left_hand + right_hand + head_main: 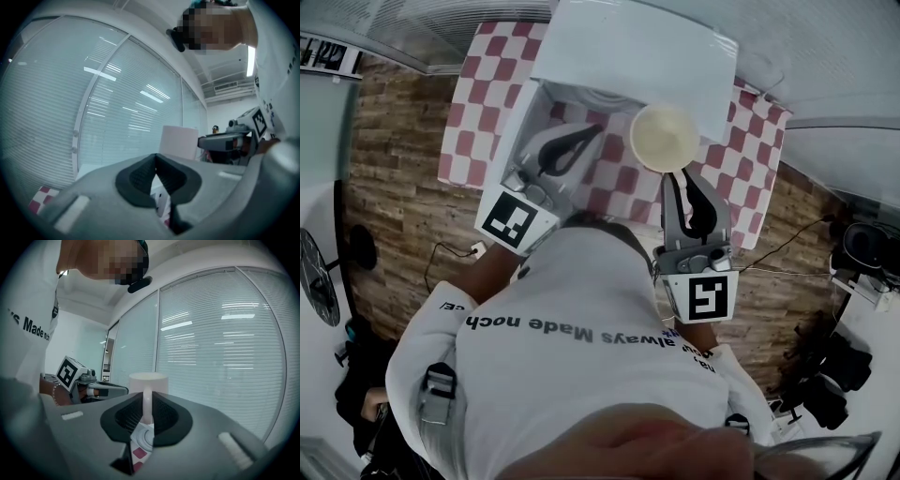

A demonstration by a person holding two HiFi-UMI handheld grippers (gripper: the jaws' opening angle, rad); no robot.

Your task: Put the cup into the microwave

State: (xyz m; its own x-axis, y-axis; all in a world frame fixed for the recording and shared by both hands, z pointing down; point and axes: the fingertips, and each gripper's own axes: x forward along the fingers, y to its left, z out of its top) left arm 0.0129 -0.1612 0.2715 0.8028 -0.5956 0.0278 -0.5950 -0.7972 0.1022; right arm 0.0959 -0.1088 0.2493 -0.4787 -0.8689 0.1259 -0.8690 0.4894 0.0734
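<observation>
Cup [666, 138], cream-coloured and seen from above in the head view, sits at the tip of the right gripper [684, 176], just in front of the white microwave [637, 42] and outside it. Below it lies a table covered with a red-and-white checked cloth [478, 112]. A white panel juts toward the person from the microwave's left front corner; it looks like the open door. The left gripper [589, 136] points toward the microwave beside that panel, apart from the cup. The person's white shirt [581, 356] fills the lower half of the view.

In the left gripper view, the left gripper [155, 161] has its jaws pressed together with nothing between them. Past them stands the cup [179, 140], with the right gripper [225, 140] just beside it and window blinds [117, 103] behind.

In the right gripper view, the right gripper [146, 413] has its jaws closed on the cup's thin handle [147, 404], which runs upright between the dark pads. The cup's body [148, 382] rises just beyond the jaws. The checked cloth [139, 453] shows through the gap below. The left gripper [117, 390] is near the cup on the left.
</observation>
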